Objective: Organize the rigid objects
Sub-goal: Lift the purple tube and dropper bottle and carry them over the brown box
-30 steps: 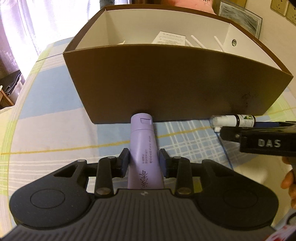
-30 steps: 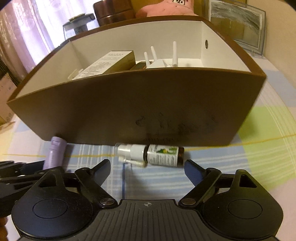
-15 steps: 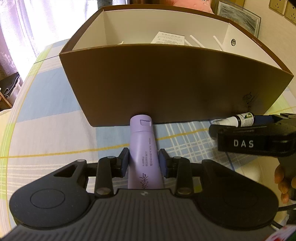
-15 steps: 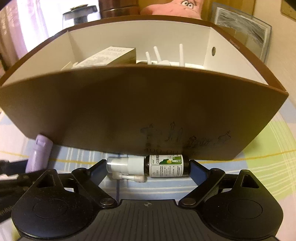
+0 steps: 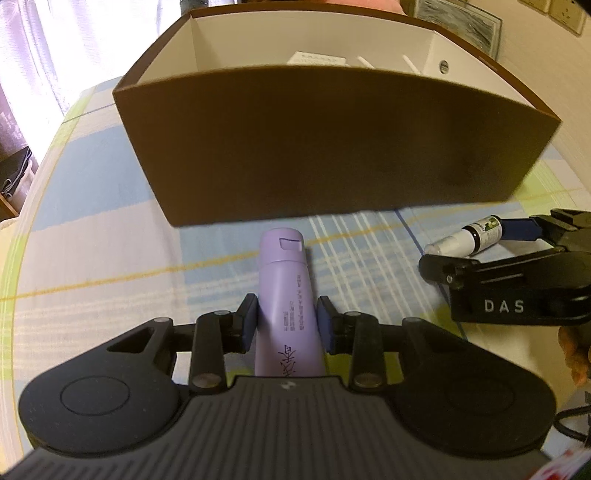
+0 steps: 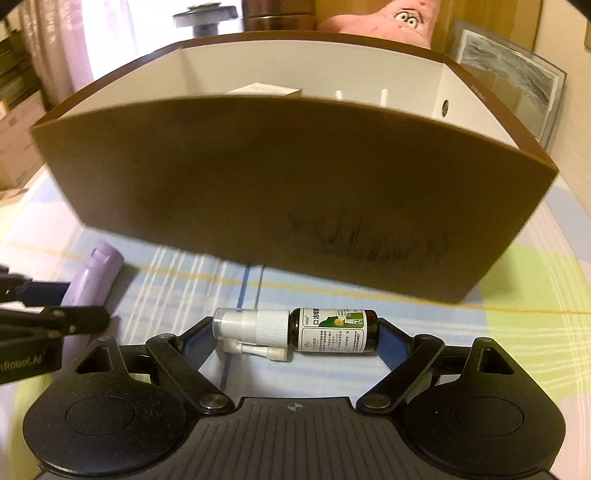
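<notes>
My left gripper is shut on a lilac tube, cap pointing at the brown box; the tube also shows at the left of the right wrist view. My right gripper is shut end to end on a small spray bottle with a white cap and a green label, held sideways between the blue pads. The bottle also shows at the right of the left wrist view. The brown box stands just beyond both grippers. Its white inside holds a carton and white sticks.
The box stands on a blue, green and white checked cloth. A pink plush toy, a framed picture and a dark jar stand behind the box. A curtained window is at the far left.
My right gripper moved forward around the spray bottle and closed on its two ends. Both grippers have drawn back from the box, each with its object, so more cloth shows before the box.
</notes>
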Motion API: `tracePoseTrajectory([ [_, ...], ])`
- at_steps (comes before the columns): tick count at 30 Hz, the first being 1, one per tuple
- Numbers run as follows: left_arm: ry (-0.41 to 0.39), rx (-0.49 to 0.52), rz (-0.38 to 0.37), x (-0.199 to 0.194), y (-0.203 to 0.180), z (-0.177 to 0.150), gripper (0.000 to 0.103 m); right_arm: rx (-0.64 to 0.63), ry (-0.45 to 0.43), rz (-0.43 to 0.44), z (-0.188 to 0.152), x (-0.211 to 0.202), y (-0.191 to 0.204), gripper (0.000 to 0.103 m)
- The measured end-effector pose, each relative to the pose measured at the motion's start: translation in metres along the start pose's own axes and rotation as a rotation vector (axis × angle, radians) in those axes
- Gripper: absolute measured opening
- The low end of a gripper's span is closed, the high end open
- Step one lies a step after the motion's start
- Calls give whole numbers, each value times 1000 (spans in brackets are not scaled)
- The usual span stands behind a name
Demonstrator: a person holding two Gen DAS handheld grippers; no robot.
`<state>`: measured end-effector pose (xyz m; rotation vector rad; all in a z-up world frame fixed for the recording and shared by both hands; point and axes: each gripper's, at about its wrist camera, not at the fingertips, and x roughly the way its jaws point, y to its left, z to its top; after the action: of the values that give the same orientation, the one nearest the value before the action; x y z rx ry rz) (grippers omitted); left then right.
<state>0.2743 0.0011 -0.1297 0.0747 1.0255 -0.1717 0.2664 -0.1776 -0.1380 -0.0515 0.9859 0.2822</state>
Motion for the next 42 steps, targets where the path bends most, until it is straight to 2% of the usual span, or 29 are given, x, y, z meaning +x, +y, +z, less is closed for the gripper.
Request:
tracePoseTrajectory([
  [18, 54, 42, -43, -45, -30, -67, 30, -117, 53, 60, -72, -63, 19, 86],
  [28, 31, 66, -7, -44, -41, -75, 32, -113, 48, 33, -73, -57, 24, 86],
  [30, 23, 67, 0, -44, -41, -76, 30, -109, 47, 32, -73, -58, 24, 86],
  [42, 21, 62, -11, -45, -40, -77, 29, -107, 45, 36, -74, -59, 23, 86],
])
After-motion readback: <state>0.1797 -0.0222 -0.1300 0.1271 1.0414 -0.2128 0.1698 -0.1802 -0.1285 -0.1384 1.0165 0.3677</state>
